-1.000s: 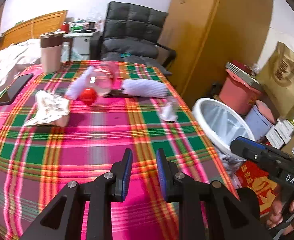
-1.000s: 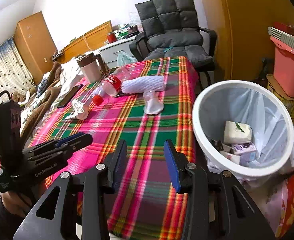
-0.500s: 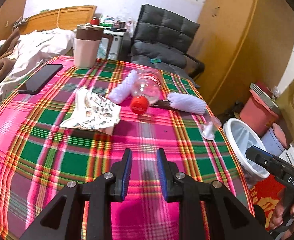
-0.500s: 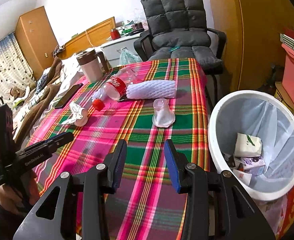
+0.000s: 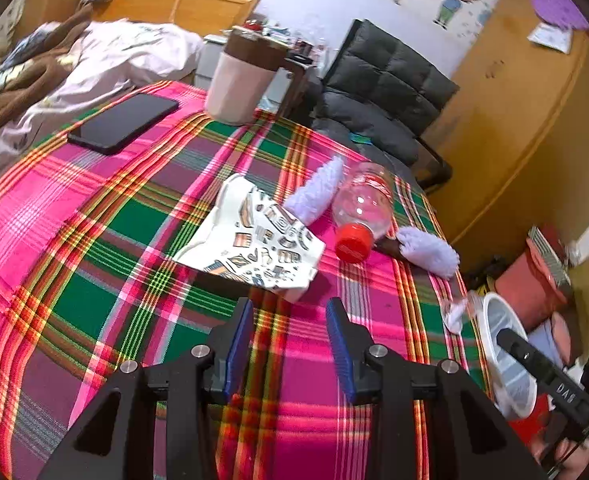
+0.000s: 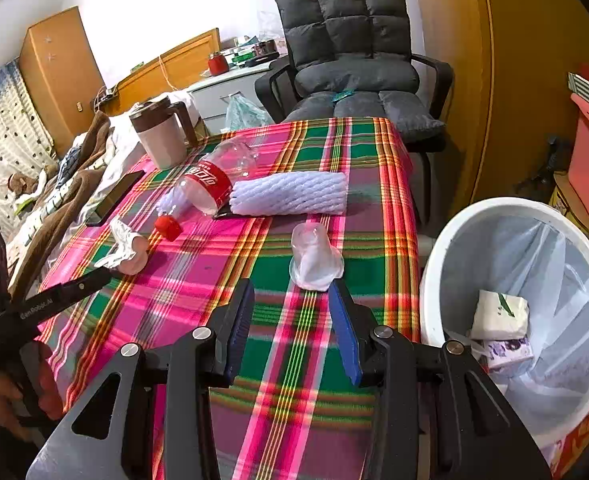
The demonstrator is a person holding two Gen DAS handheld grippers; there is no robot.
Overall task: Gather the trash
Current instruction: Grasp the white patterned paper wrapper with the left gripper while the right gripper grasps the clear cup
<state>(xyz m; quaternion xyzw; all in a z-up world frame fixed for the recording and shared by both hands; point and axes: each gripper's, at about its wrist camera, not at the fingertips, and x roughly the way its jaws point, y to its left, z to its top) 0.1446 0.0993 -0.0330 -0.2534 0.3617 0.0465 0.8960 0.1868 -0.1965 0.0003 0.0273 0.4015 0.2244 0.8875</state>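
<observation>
Through my left wrist camera, my left gripper point(image 5: 288, 344) hangs spread and empty over the plaid tablecloth point(image 5: 94, 240), lined up just short of the crumpled printed wrapper point(image 5: 254, 240); I judge this the approach step, and the next move calls for easing forward until the wrapper's near corner sits between the blue pads, then pinching. Just beyond it lie a foam sleeve point(image 5: 316, 192) and the empty bottle point(image 5: 362, 208) with its red cap (touching or nearly so, I cannot tell), so a careless push could shove them along. The phone point(image 5: 124, 122) and the mug point(image 5: 242, 84) stand well apart and are not trash. Through my right wrist camera, my right gripper point(image 6: 292, 328) is likewise spread with nothing in it, its tips just short of the clear plastic cup point(image 6: 314, 258) lying on its side. The white bin point(image 6: 454, 240), already holding some packets, waits just beside the table edge, so the carry looks short. The larger foam net point(image 6: 294, 198) lies behind the cup, out of the way.
</observation>
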